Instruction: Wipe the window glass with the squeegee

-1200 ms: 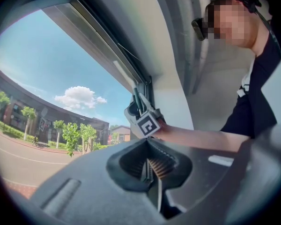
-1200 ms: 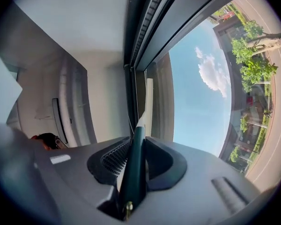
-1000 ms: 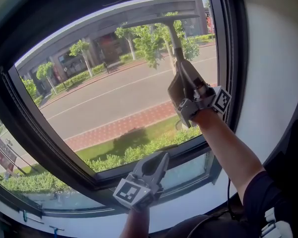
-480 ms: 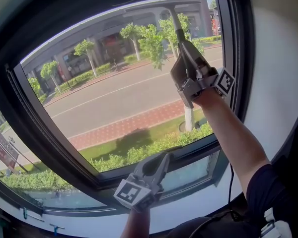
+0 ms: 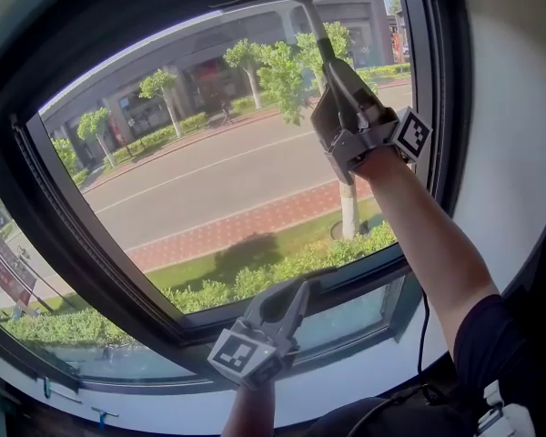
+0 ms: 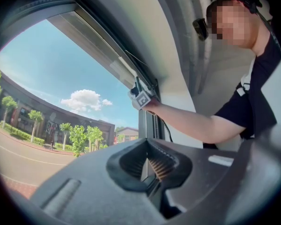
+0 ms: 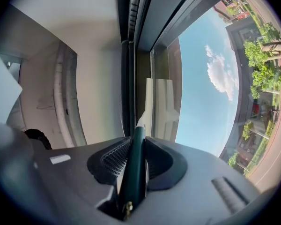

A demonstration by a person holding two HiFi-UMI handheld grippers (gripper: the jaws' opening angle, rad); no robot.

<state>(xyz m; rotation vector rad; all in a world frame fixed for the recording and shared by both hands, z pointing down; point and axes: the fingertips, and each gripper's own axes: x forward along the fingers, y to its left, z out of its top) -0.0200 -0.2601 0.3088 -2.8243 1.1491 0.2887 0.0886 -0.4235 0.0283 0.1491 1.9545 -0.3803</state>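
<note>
One broad window glass is filling the view. Right tongs are clamping the squeegee handle, whose long axis is running up from them to the pane's top right corner. Left tongs, pinched together on nothing, are hanging low near the sill.

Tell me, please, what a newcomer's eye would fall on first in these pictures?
The big window glass fills the head view, with a sunny street and trees beyond it. High at its right, the right gripper is shut on the dark handle of the squeegee, which reaches toward the top of the pane. The left gripper hangs low near the sill, shut and empty.
</note>
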